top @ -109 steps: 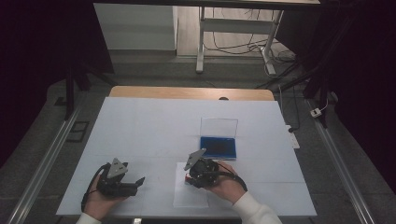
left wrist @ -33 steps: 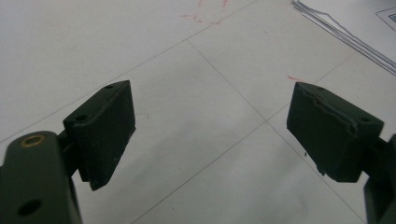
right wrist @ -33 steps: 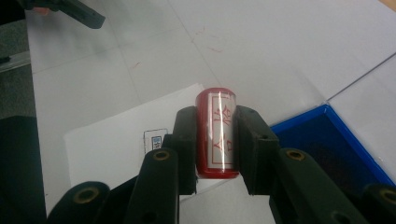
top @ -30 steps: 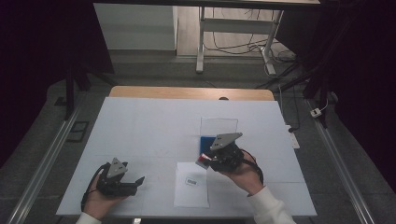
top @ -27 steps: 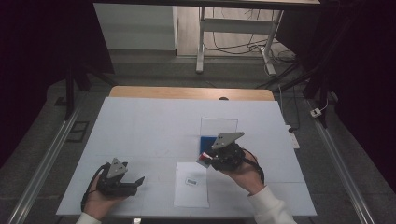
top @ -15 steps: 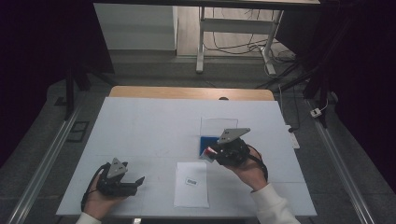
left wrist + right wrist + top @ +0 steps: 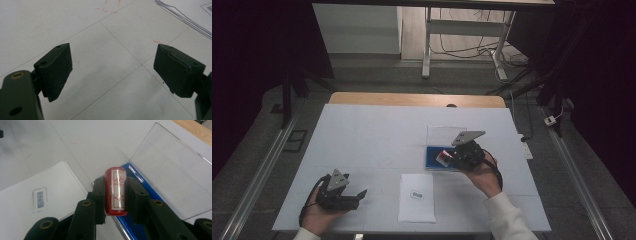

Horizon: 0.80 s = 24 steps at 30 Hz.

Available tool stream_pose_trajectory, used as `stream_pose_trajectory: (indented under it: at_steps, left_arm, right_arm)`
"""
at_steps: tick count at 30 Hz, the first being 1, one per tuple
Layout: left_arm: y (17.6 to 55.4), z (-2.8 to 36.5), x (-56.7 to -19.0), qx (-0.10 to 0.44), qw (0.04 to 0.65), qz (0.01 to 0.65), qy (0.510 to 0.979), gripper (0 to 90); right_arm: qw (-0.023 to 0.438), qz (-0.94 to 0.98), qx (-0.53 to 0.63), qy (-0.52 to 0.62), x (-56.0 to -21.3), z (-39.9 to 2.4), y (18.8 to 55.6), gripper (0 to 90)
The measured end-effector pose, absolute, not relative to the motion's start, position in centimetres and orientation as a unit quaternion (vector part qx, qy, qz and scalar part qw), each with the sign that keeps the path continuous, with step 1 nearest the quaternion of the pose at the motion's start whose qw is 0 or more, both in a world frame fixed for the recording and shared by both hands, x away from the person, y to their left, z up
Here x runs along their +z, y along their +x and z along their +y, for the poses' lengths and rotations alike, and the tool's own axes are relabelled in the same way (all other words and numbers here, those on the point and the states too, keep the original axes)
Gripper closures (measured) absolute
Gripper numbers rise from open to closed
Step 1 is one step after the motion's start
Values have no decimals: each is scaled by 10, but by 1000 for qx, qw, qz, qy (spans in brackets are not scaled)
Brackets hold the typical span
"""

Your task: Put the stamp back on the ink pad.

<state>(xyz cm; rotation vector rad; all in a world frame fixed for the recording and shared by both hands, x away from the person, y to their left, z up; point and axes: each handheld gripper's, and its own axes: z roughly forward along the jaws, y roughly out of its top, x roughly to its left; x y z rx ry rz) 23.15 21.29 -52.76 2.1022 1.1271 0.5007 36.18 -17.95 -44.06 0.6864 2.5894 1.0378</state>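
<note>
We see the right gripper point(image 7: 115, 195) clamped on a red stamp point(image 7: 116, 192), its jaws pressing the stamp's sides and holding it just above the near-left edge of the blue box point(image 7: 435, 156), whose clear lid point(image 7: 172, 175) stands open behind it. The paper point(image 7: 416, 198) with a small blue print lies on the table point(image 7: 362, 130) a little nearer the person, to the box's left. Our left gripper point(image 7: 356, 196) rests on the table near the front left, well apart from the paper, with its jaws wide and nothing between them.
</note>
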Motion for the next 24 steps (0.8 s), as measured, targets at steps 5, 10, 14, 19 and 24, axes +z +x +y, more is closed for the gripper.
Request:
stream_pose_trajectory:
  at_steps: [5,10,14,19,24]
  left_arm:
    - [231,213,-527,194,346,434,809,154]
    - [231,213,-528,192,347,433,810,154]
    - [232,213,-527,192,347,433,809,154]
    - [231,212,-527,192,348,432,809,154]
    - [232,213,-528,192,346,434,810,154]
  right_arm:
    - [138,892,353,246,-444,-182,370,694]
    - [141,890,350,258,-446,-186,379,694]
    - [145,889,344,267,-448,-189,388,694]
    - [145,891,330,275,-454,-189,395,694]
    - [143,896,318,276,-461,-186,401,694]
